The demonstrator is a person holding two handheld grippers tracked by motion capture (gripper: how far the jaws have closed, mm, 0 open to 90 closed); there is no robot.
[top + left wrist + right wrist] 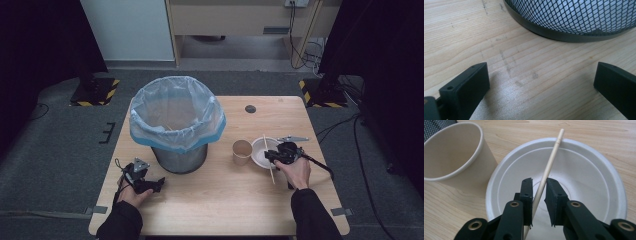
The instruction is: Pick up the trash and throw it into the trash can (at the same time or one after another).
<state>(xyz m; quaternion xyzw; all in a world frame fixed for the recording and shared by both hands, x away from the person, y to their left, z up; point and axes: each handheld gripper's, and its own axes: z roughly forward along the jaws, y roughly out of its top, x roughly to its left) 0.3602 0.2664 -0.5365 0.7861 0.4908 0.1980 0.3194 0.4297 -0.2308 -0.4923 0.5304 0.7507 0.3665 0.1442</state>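
1. The right gripper [539,185] hangs over the white bowl [584,170], and its jaws stand on either side of a thin wooden stick [550,162] that lies across the bowl. The jaws look nearly closed around the stick, with a thin gap visible on the right side, so the hold is probably not yet firm. If the gripper were lifted now, the stick could slide out and drop back into the bowl or onto the desk [210,200].

2. The stick is long, and the jaws meet it toward its near end. In the high view it reaches past the bowl's near rim toward the person's right hand [296,172]. Held that far from its middle, it may swing or pivot once it is raised.

3. The paper cup [451,157] stands upright just beside the bowl. A swinging stick or a sideways move of the gripper could tip it over.

4. The bowl looks light. Pushing down on the stick could lever its rim up or slide it across the desk.

5. The left gripper [142,179] rests low over the desk near the base of the mesh bin [175,125], its jaws spread wide and empty. If it pushes forward, it could nudge the bin, which is lined with a blue bag [150,137].
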